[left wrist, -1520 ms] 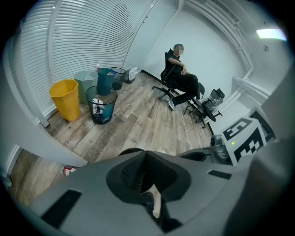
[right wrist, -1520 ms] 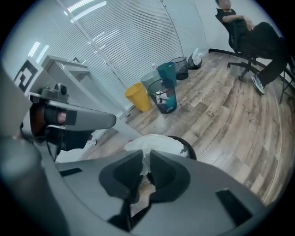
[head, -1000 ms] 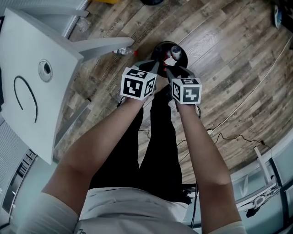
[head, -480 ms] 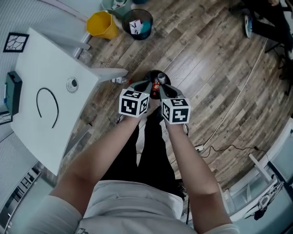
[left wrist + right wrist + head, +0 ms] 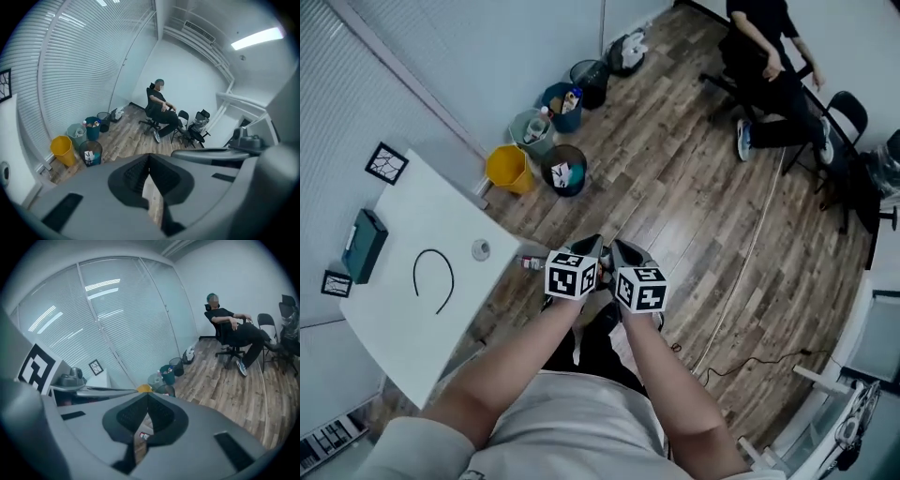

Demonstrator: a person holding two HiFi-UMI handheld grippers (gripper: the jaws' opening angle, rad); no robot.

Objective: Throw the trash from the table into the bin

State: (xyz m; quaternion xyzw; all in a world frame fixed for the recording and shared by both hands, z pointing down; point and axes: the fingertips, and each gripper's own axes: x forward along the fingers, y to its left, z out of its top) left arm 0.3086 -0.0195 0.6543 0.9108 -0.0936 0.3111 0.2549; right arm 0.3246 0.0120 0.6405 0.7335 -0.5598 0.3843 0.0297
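Note:
Both grippers are held side by side, high over the wooden floor, right of the white table [image 5: 394, 319]. My left gripper [image 5: 589, 246] [image 5: 149, 157] is shut, fingertips touching, with nothing between them. My right gripper [image 5: 623, 249] [image 5: 147, 397] has just been closing and is shut and empty too. On the table lie a black curved cable [image 5: 438, 274], a small round object [image 5: 480, 248] and a teal box [image 5: 366, 244]. A small bottle [image 5: 532, 263] [image 5: 144, 436] lies on the floor by the table's corner. The grippers hide whatever stands below them.
A yellow bin [image 5: 508, 169], a black mesh bin [image 5: 565, 171] with scraps, a grey one [image 5: 532, 127] and a blue one [image 5: 562, 105] stand along the blinds. A person [image 5: 769, 56] sits on an office chair at the far right. A thin cord [image 5: 741, 272] runs across the floor.
Both grippers have risen well above the floor. The small black bin with trash that lay under their tips is now hidden behind them, and the view takes in far more of the room.

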